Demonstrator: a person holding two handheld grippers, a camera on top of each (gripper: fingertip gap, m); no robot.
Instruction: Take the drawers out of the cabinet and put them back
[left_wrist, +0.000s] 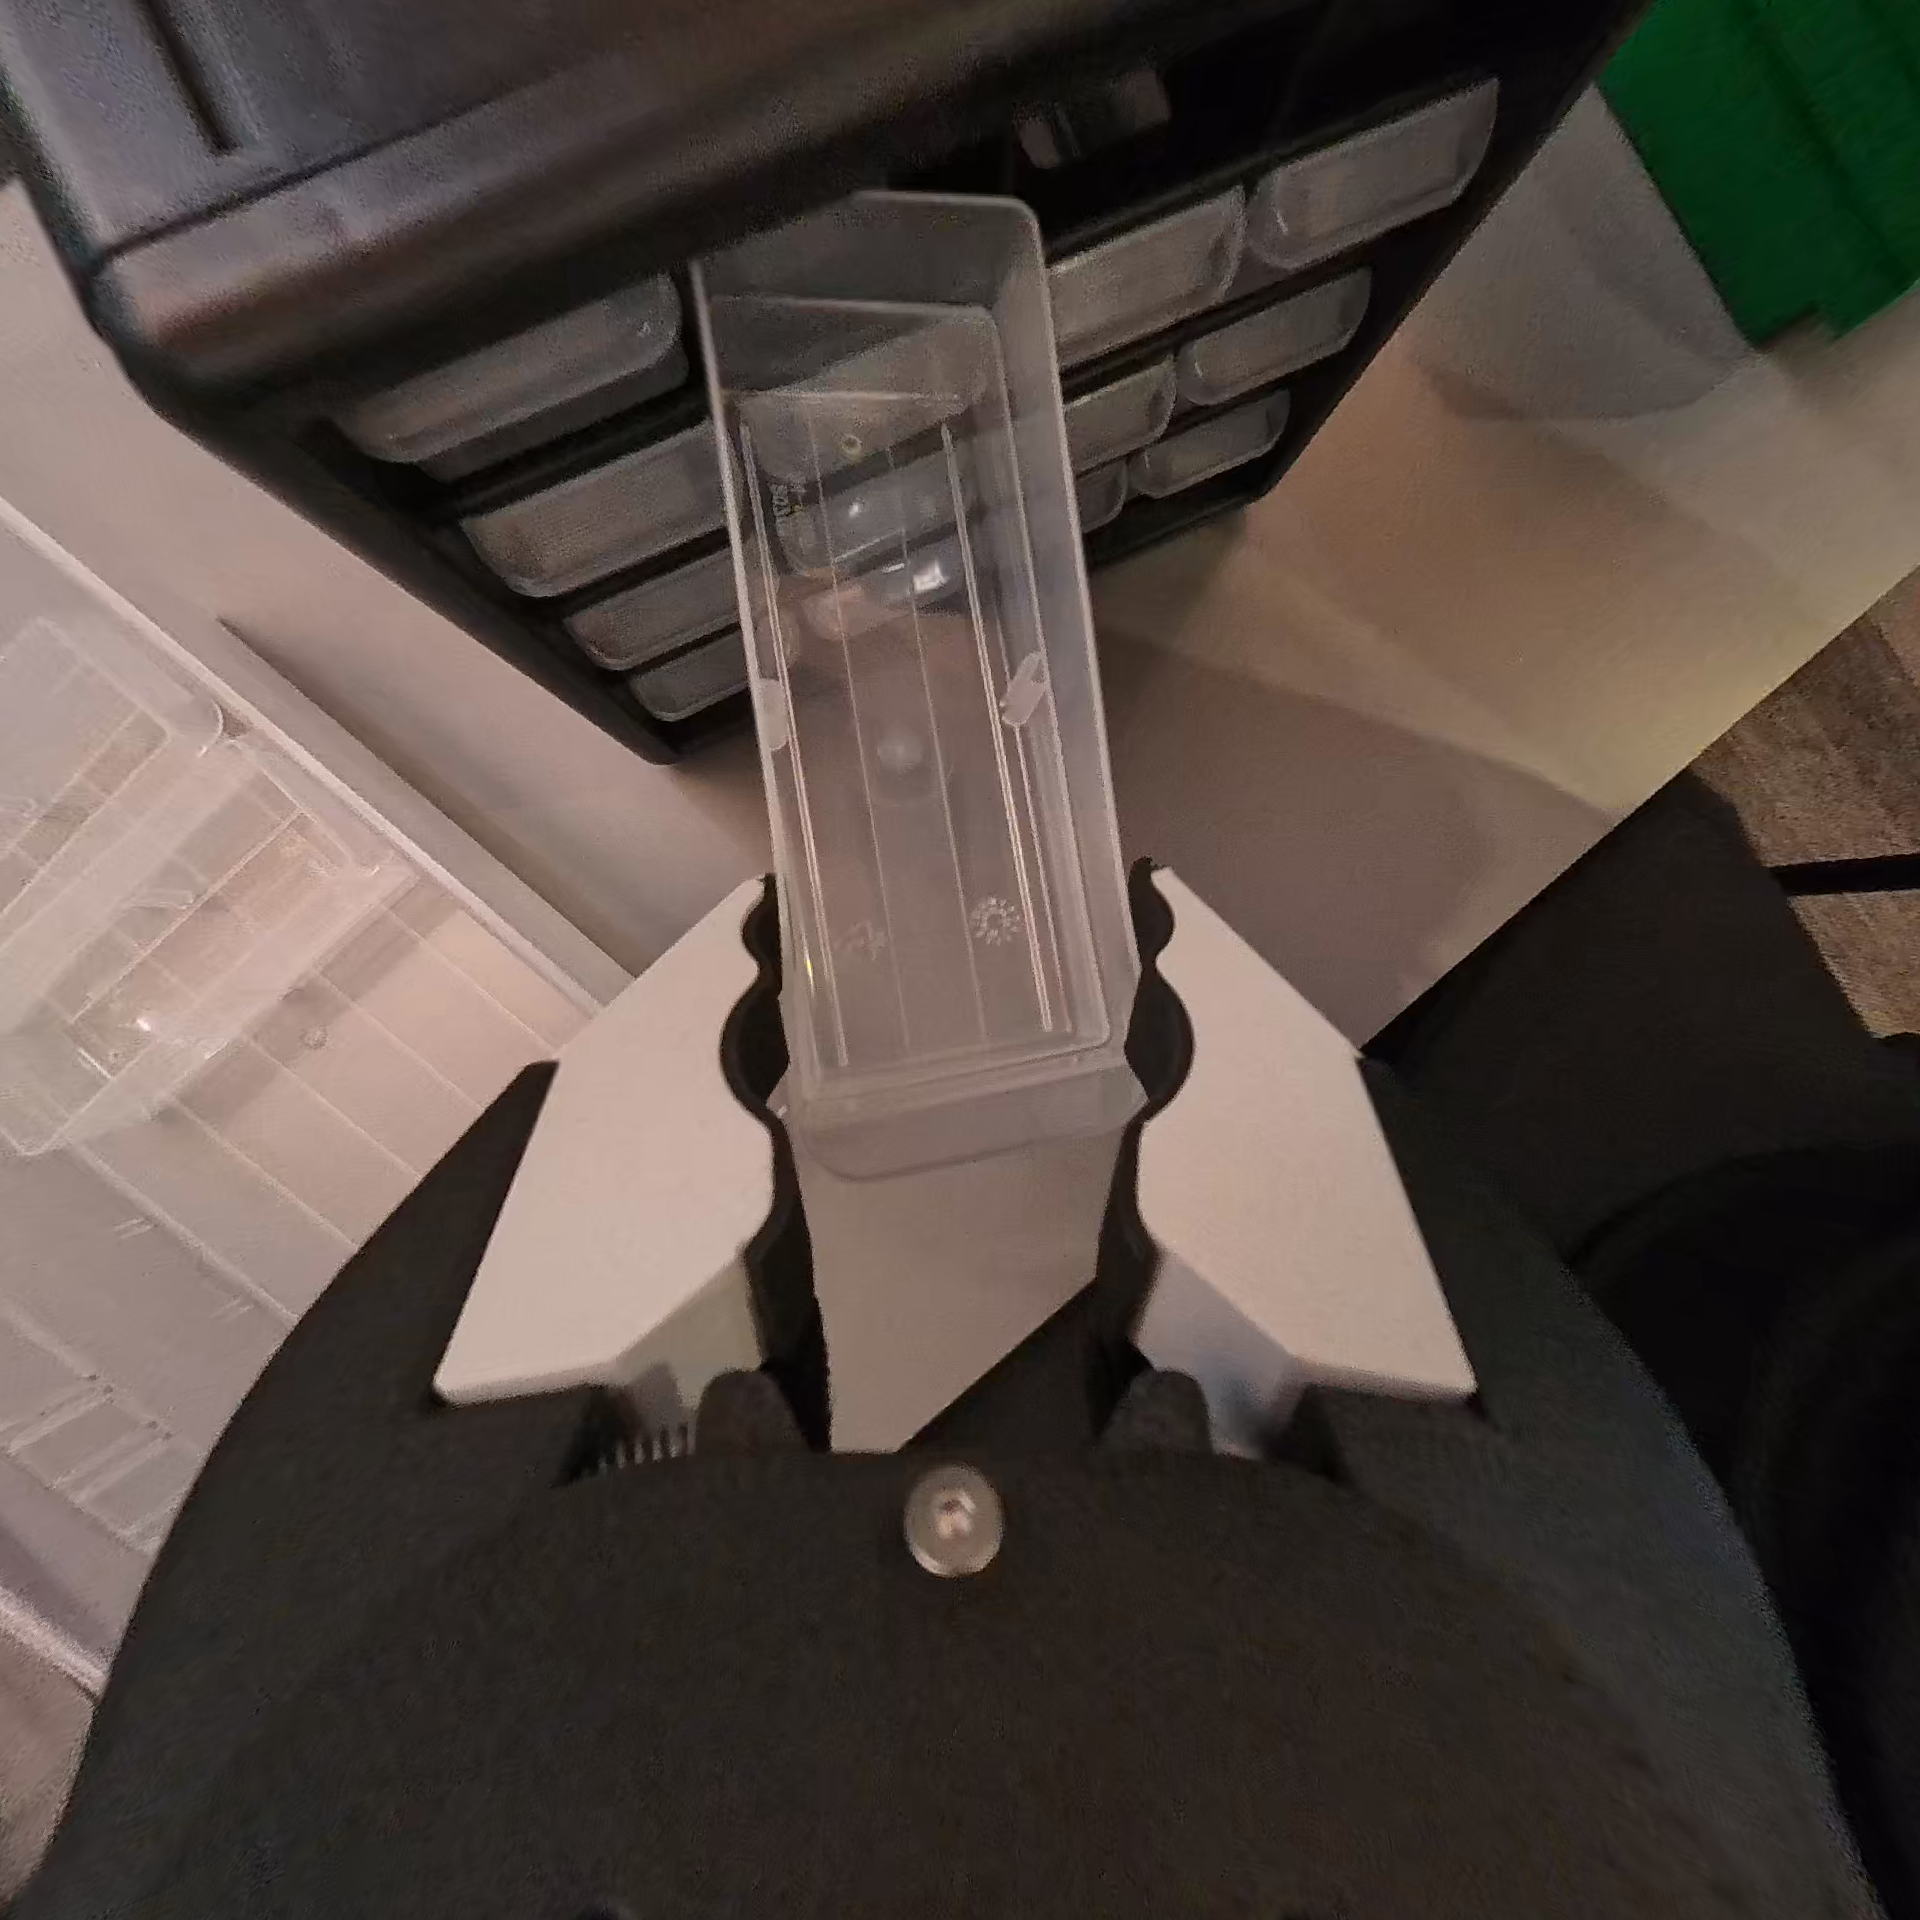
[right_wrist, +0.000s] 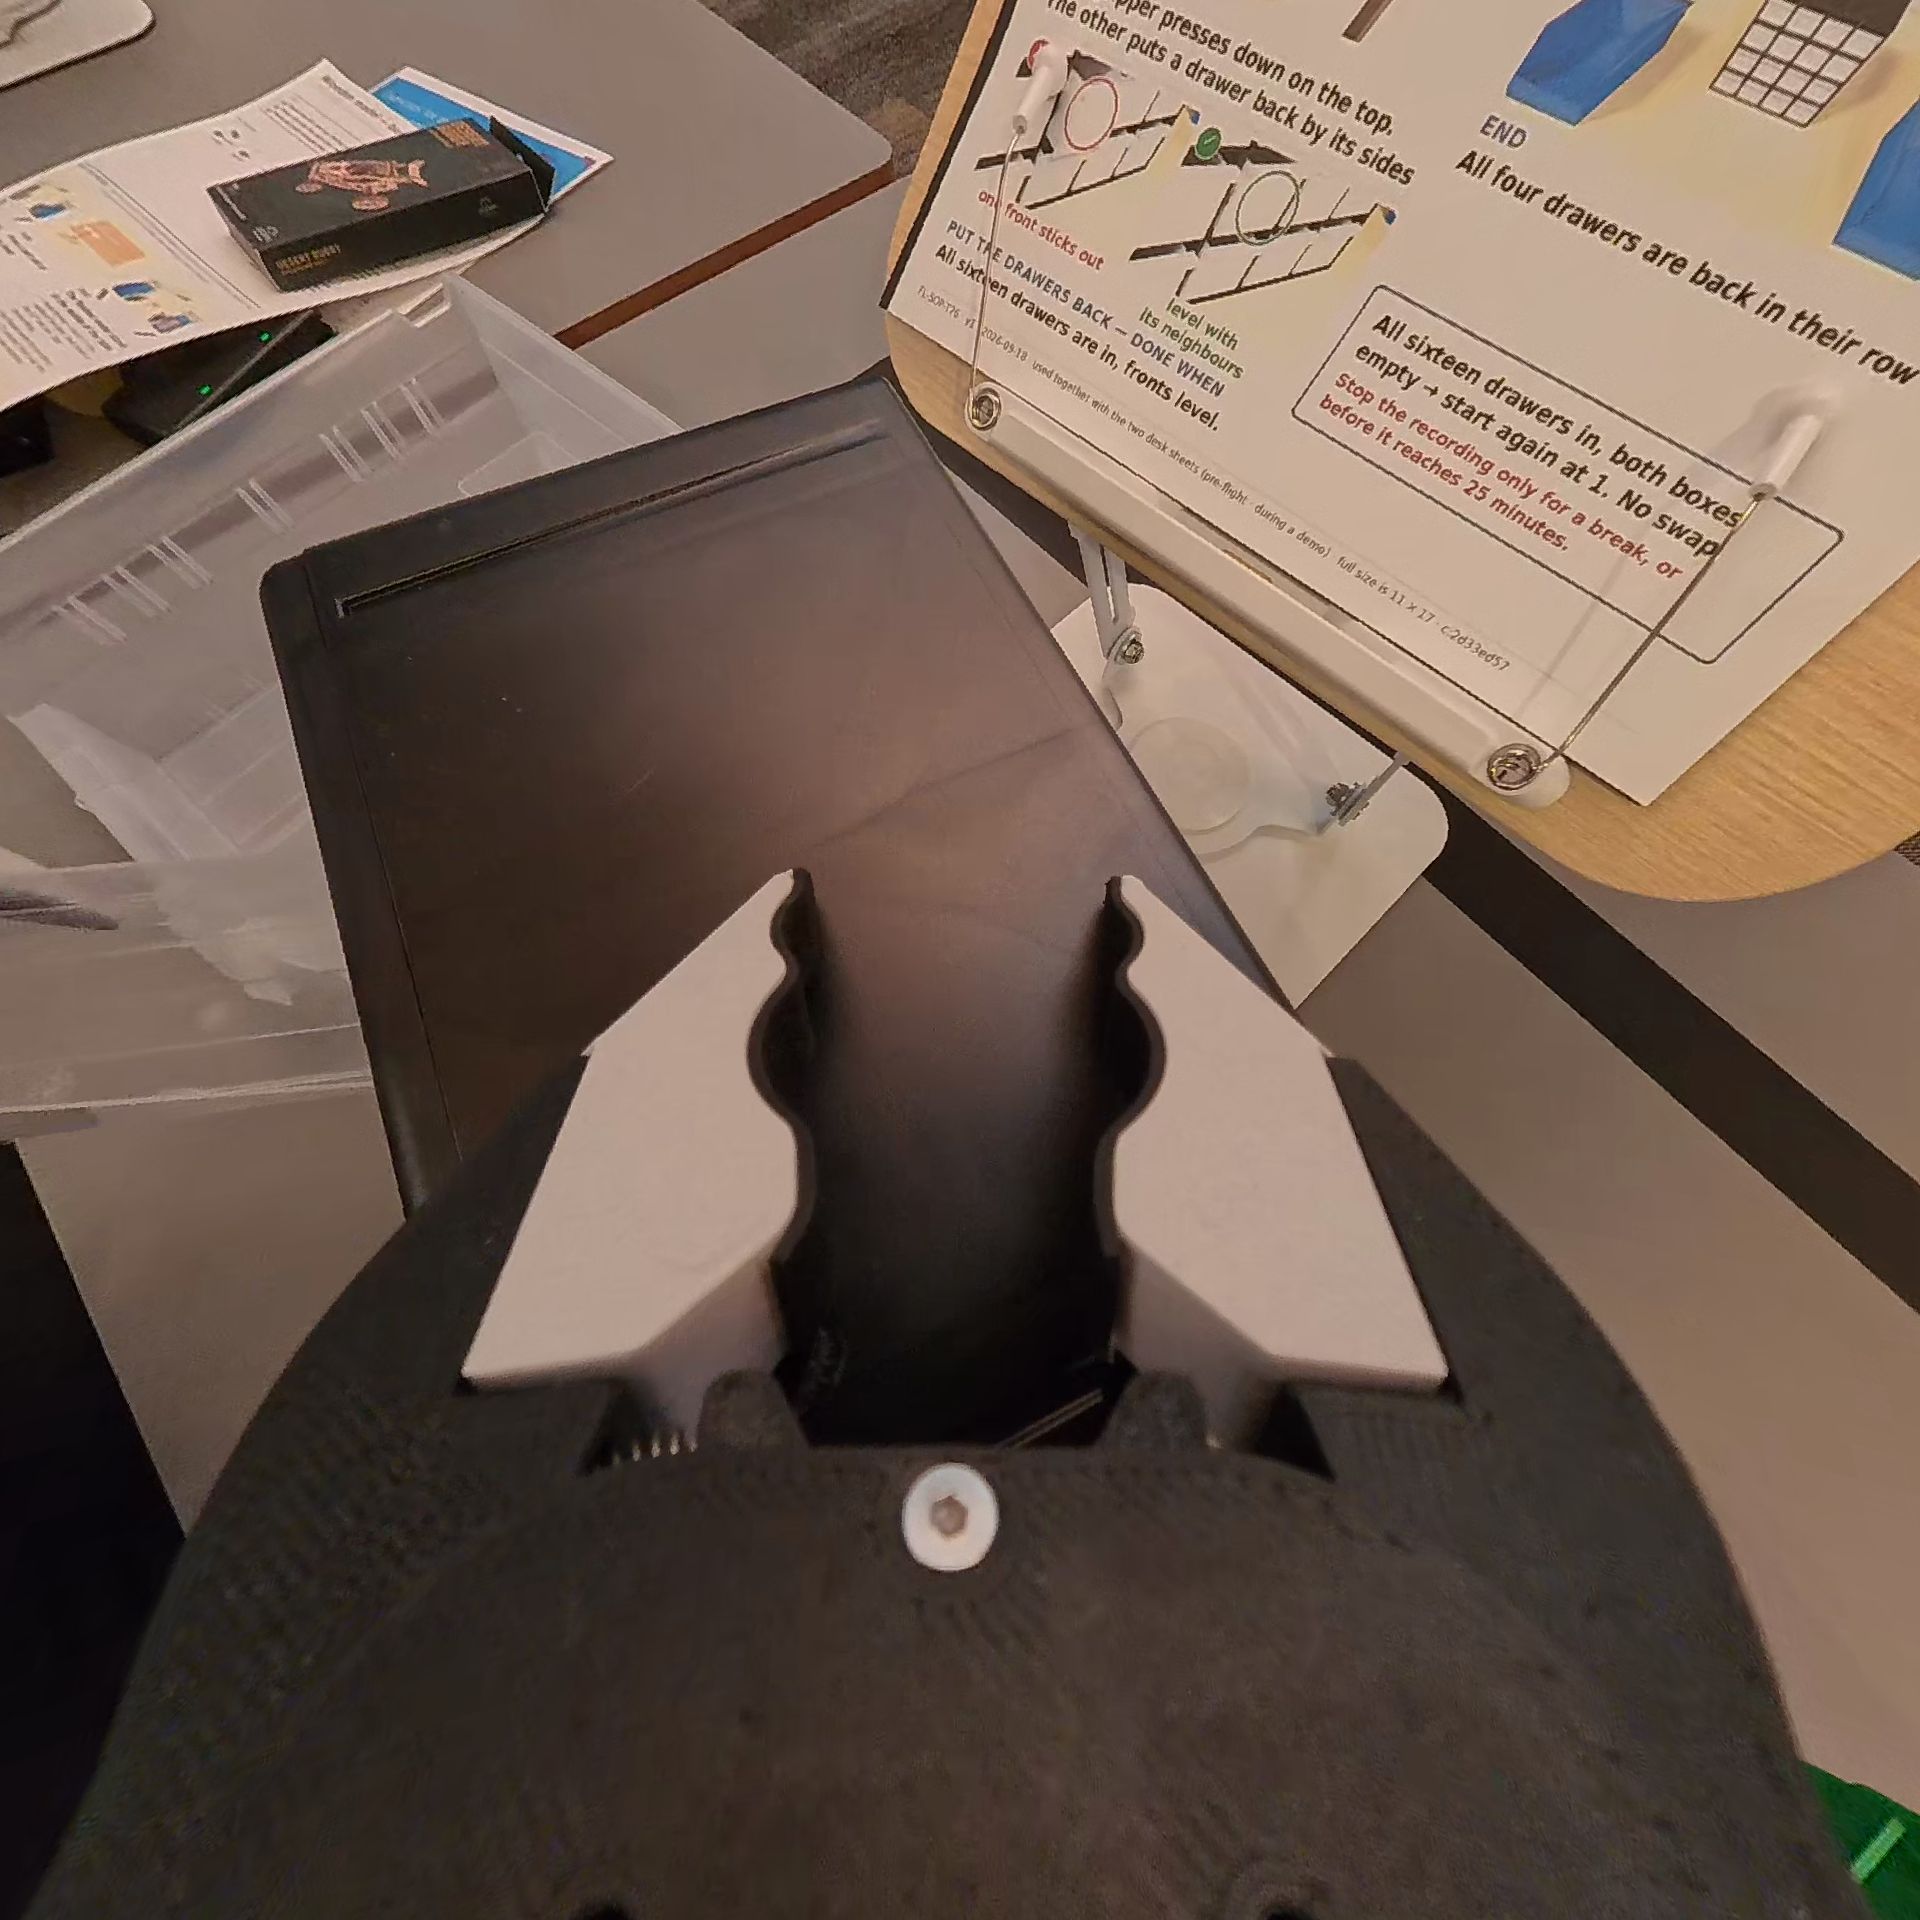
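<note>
My left gripper (left_wrist: 951, 914) is shut on a clear plastic drawer (left_wrist: 904, 675), gripping its two long sides near the end closest to me. The drawer is empty and points away toward the front of the black cabinet (left_wrist: 364, 187), in line with a dark gap in the top row. Other clear drawers (left_wrist: 582, 530) sit in their slots. In the right wrist view, my right gripper (right_wrist: 956, 894) is open and empty over the cabinet's flat black top (right_wrist: 675, 727). I cannot tell whether it touches the top.
A clear plastic bin (left_wrist: 156, 883) stands left of the cabinet and also shows in the right wrist view (right_wrist: 260, 540). An instruction sheet on a wooden stand (right_wrist: 1455, 416) is at the back right. A small black box (right_wrist: 384, 197) lies on papers. A green object (left_wrist: 1766, 177) is far right.
</note>
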